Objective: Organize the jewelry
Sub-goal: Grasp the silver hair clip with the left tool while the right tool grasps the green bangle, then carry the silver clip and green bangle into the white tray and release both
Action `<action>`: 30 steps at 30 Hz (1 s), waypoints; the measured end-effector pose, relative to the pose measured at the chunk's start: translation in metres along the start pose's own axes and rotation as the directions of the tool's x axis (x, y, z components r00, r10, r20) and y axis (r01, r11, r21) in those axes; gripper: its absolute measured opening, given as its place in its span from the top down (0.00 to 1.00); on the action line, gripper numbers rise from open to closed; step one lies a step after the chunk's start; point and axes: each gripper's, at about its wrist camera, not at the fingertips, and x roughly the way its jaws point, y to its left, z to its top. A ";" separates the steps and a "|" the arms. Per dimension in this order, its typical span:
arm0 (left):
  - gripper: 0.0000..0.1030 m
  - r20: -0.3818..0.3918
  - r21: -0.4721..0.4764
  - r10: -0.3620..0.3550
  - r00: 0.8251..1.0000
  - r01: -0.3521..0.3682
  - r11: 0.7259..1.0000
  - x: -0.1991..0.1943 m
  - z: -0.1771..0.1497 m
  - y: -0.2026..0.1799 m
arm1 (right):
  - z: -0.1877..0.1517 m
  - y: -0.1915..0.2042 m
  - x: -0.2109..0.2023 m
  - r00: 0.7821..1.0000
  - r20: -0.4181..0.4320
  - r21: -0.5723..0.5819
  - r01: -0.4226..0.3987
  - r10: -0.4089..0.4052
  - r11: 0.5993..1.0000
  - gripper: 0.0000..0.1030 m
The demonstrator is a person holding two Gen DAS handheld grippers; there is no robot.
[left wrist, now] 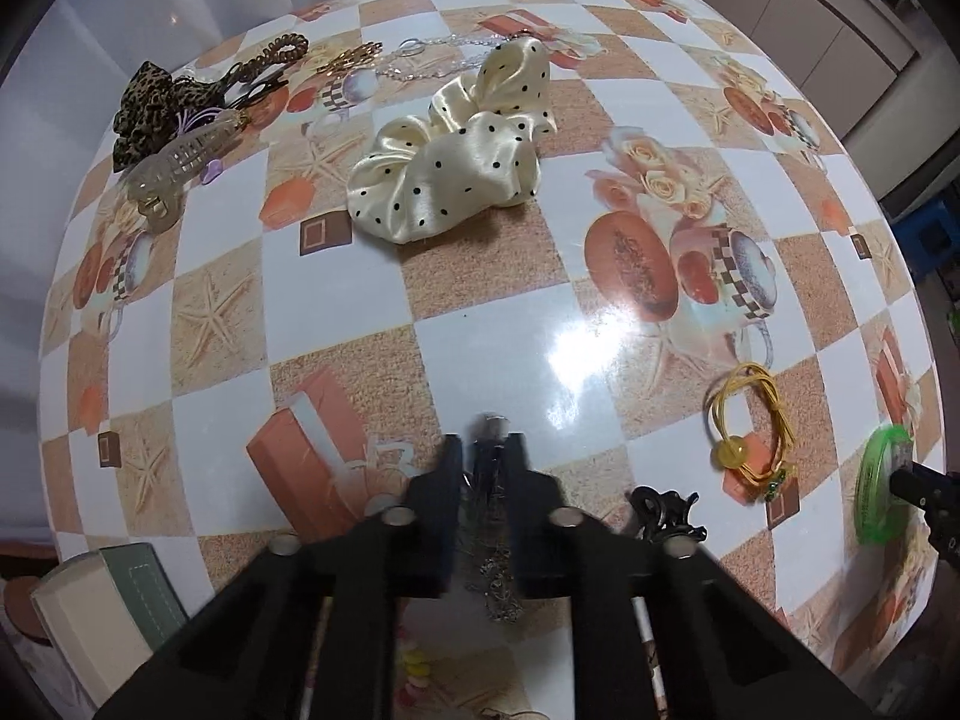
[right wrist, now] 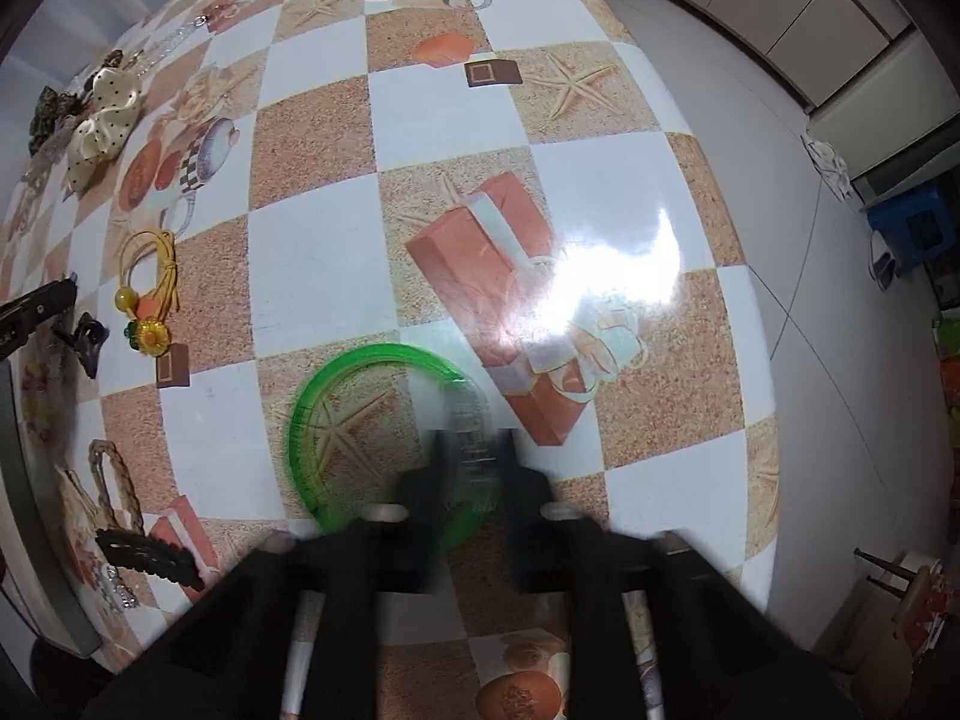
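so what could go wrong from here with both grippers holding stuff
The silver chain dangles loose below the left gripper, so it could snag the black claw clip beside it. The right gripper pinches only one edge of the green bangle, near the table edge; a slip might send it to the floor.

A glossy checked bench [left wrist: 480, 324] carries two cream polka-dot scrunchies [left wrist: 456, 150], a leopard-print scrunchie [left wrist: 150, 102], a clear claw clip [left wrist: 180, 162], yellow hair ties [left wrist: 750, 426], a green bangle [right wrist: 336, 414] and black clips [right wrist: 147, 555].
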 end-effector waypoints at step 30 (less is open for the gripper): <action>0.87 0.177 -0.324 -0.042 0.983 0.098 0.941 -0.164 -0.133 0.051 | 0.005 0.037 -0.086 0.962 0.077 -0.139 -0.251 0.263 0.958 0.90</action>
